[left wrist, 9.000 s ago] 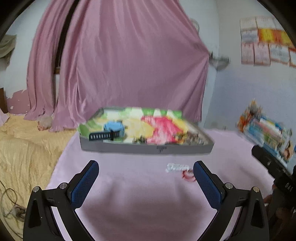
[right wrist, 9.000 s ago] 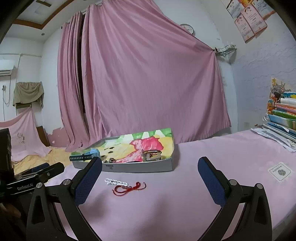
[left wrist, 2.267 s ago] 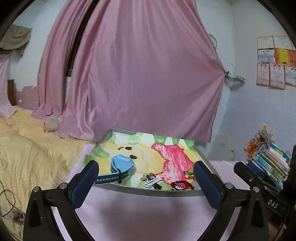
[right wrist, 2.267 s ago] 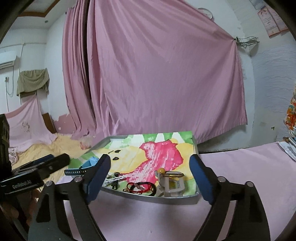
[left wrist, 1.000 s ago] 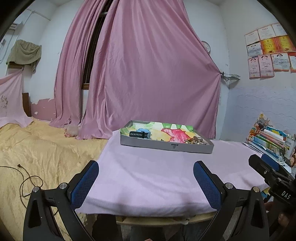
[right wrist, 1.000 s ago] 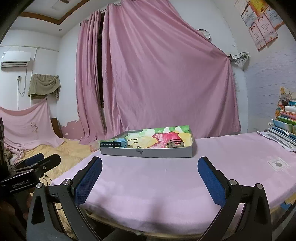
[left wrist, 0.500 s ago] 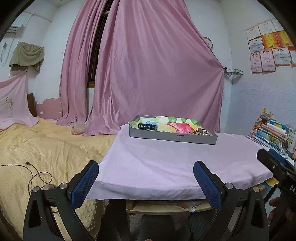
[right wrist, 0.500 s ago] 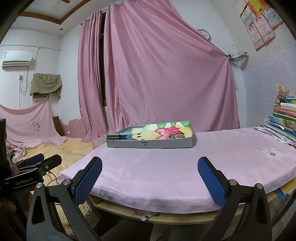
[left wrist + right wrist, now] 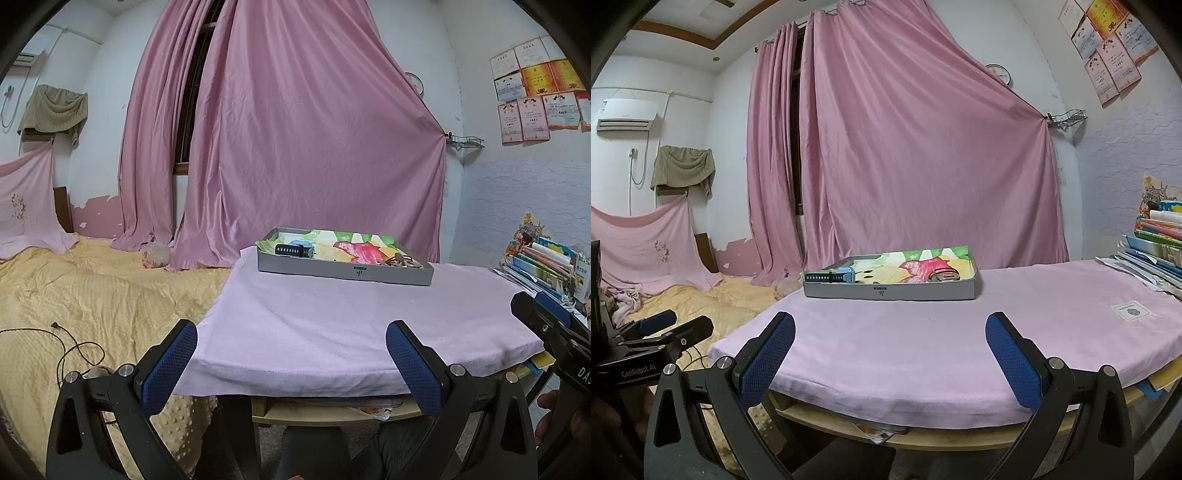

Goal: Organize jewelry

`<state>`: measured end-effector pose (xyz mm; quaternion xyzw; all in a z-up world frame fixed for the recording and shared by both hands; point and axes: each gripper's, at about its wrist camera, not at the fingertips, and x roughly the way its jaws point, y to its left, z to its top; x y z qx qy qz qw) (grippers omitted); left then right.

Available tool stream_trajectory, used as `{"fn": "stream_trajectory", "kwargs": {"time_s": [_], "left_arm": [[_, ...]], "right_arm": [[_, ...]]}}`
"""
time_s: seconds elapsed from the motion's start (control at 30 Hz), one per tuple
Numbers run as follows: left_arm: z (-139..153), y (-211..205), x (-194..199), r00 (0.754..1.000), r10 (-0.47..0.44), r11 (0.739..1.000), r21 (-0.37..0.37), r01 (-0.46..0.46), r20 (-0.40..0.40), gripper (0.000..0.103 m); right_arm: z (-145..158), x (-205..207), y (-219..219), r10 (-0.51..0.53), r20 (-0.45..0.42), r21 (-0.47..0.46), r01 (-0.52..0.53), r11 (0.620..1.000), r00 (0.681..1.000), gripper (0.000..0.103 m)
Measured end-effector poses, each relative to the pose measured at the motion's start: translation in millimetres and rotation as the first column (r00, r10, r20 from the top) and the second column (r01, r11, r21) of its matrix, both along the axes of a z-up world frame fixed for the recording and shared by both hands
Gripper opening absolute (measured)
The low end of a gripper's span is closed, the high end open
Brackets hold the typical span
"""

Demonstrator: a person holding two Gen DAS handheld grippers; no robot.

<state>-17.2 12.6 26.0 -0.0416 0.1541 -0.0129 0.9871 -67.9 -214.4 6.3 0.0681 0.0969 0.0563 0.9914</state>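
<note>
Both claws, left claw (image 9: 291, 349) and right claw (image 9: 890, 341), gape wide and empty, well short of the tray (image 9: 890, 291) on the counter (image 9: 923, 343)

You have two grippers up: left gripper (image 9: 291, 349) and right gripper (image 9: 891, 341), each with two blue-padded fingers spread wide, nothing between them.

One table, under one pink cloth (image 9: 923, 332). One grey tray (image 9: 890, 291) on it, far side.

In the tray: one watch (image 9: 831, 277), blue body, dark strap. Some small pieces cluster at the tray's right end; too small to count.

One label (image 9: 1131, 310) on the cloth, near the right edge.

One stack of books (image 9: 1156, 240) at the right; number of books unclear.

One clock (image 9: 998, 73) on the wall. One air conditioner (image 9: 626, 114). One bed (image 9: 92, 295).
</note>
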Motion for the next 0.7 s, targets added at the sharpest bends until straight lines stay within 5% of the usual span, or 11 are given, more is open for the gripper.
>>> {"fn": "stream_trajectory", "kwargs": {"time_s": [0.7], "left_arm": [[-1.0,-4.0,-2.3,1.000,-0.005,1.000,0.006,0.005,0.003,0.103]], "right_arm": [[2.4,0.6,2.1,0.003,0.001,-0.004,-0.003,1.000,1.000,0.102]]}}
